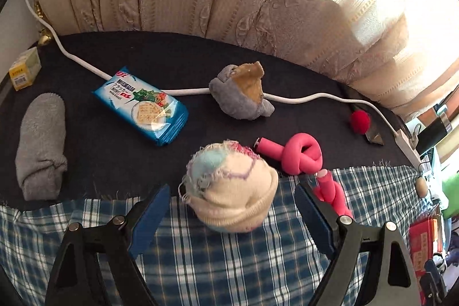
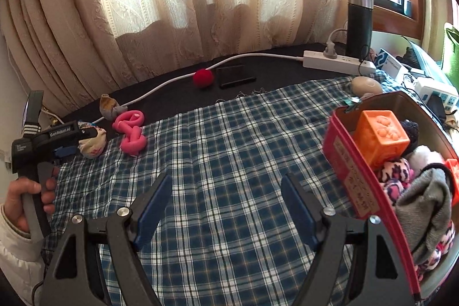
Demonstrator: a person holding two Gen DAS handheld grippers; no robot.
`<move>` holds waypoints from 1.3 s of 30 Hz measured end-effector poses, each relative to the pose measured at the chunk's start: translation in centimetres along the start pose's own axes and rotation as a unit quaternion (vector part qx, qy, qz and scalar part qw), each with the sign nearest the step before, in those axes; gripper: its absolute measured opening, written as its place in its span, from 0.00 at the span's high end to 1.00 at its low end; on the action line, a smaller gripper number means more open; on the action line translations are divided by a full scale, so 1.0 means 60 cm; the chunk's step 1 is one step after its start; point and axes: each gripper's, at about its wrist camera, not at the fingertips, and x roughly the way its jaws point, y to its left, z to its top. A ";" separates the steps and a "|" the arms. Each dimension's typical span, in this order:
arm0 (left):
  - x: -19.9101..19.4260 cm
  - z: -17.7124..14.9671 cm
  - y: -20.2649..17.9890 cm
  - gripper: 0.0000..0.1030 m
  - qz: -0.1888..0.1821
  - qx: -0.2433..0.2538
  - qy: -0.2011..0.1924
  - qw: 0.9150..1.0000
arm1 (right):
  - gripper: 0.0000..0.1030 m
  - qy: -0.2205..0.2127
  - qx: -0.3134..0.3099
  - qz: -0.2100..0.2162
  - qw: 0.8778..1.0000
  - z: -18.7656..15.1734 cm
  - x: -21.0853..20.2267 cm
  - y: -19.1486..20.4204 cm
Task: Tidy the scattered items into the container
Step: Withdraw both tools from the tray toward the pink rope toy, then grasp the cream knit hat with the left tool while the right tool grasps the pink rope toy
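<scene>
**Left tongs lined up on the rolled sock**

The left tongs stand wide with nothing in them, and the cream rolled sock sits right between the two blue pads, low centre of the left wrist picture, straddling the edge where the plaid cloth meets the dark mat. It's a rounded bundle, its length running from the pastel end at upper left down to the folded cuff at lower right, so the pads look set to close across its narrow sides. Whether either pad touches it yet, I cannot tell.

Over on the right wrist picture, the right tongs hang wide and hold nothing above bare plaid. The red tin sits at the right edge, already heaped with toys. The sock shows far off at middle left, beside the left tool. So the left hand looks much the nearer.
</scene>
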 end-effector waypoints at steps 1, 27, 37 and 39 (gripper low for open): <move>0.004 0.002 0.002 0.13 -0.003 -0.001 0.001 1.000 | 0.21 0.002 -0.003 0.000 1.000 0.001 0.004 0.005; -0.029 0.001 -0.032 0.37 0.013 0.091 -0.081 0.992 | 0.21 0.018 -0.112 0.005 0.993 0.046 0.085 0.137; -0.085 0.011 -0.035 0.37 0.011 0.072 -0.120 0.990 | 0.21 0.049 -0.140 0.031 0.988 0.064 0.166 0.183; -0.081 0.013 -0.034 0.37 0.010 0.068 -0.116 0.991 | 0.21 0.057 -0.148 0.040 0.987 0.064 0.184 0.196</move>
